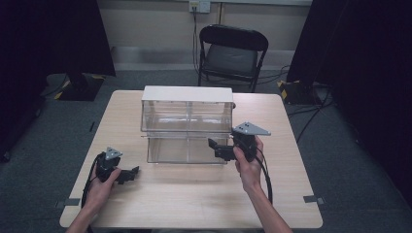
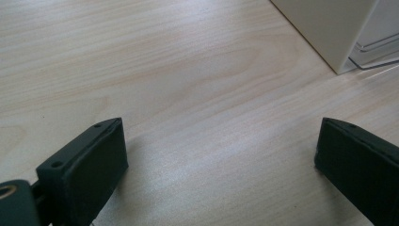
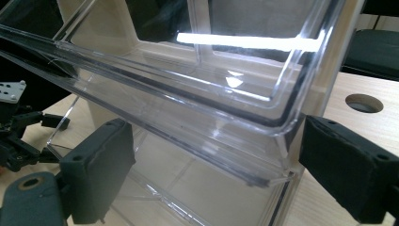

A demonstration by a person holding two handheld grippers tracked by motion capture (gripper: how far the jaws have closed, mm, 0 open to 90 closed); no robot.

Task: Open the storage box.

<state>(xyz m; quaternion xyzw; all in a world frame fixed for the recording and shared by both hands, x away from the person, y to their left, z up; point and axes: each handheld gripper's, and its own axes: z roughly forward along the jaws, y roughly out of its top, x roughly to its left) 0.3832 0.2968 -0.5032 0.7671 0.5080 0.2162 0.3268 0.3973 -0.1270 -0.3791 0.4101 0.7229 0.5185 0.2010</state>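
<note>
Bin [image 1: 187, 125], a clear two-tier organiser with white sides, stands at the middle of the tabletop [image 1: 194, 194], its open fronts facing the person. The right tool [image 1: 214, 145] hovers at the bin's lower right front corner, at about 3 o'clock from the bin's centre, jaws spread wide and grasping nothing; in the right gripper view the right tool [image 3: 211, 174] straddles the clear front lip of the upper tier [image 3: 188, 117], one jaw either side of that corner, not yet touching as far as I can tell. The step in hand looks like taking hold of that lip or the tier's front edge. To do it well, square the jaws to the thin plastic wall, slide on far enough that the pads bite behind the rim, then close gently, since clear acrylic is slick and may flex. The left tool [image 1: 132, 173] rests low at 7 o'clock from the bin, well apart from it, jaws released over bare wood; in the left gripper view the left tool [image 2: 221, 165] sees the bin's white side at 1 o'clock, and could brace the bin if it slides
</note>
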